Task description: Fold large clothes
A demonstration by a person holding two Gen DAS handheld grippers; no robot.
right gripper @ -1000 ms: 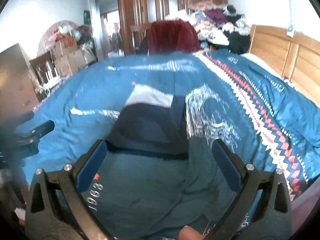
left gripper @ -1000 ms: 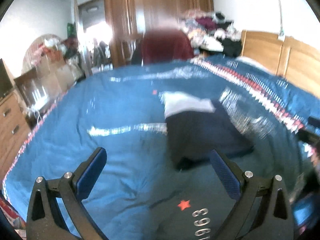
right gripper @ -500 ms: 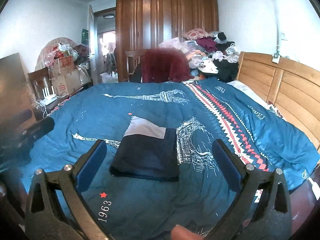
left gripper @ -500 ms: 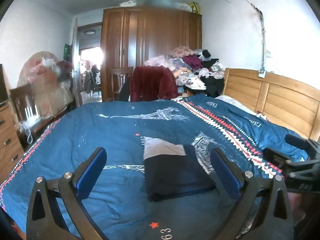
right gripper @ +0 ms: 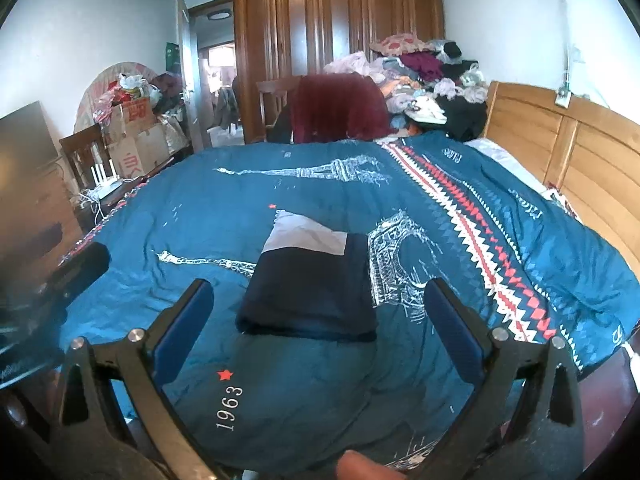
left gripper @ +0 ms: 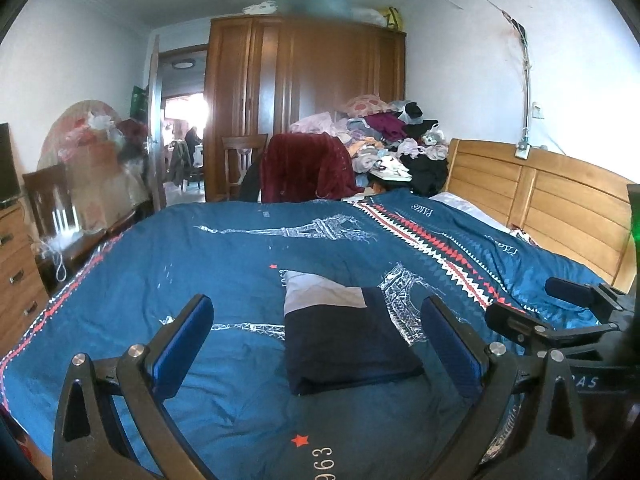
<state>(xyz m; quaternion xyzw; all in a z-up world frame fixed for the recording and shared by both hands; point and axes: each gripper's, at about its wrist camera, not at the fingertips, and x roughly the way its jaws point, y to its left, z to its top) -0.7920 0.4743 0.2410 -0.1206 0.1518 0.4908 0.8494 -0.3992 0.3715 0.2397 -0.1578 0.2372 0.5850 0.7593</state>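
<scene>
The dark blue garment (right gripper: 310,292) is lying in the middle of the bed (right gripper: 520,380), folded into a neat, flat block with a pale grey part (right gripper: 304,236) showing at its far end. It is resting on the blue bedcover (right gripper: 224,208) with tower pictures on it. Nothing is touching it.

The left tongs (left gripper: 316,344) are hanging wide open above the near side of the bed, holding nothing. The right tongs (right gripper: 320,326) are wide open too — and empty. Both are hovering near the garment, apart from it.

The fold is looking done, so this piece seems finished. The next move is probably fetching another big garment — maybe from the heap of clothes (left gripper: 384,140) beyond the bed by the wooden wardrobe (left gripper: 304,96) — and spreading it flat on a bare part of the bed.
</scene>
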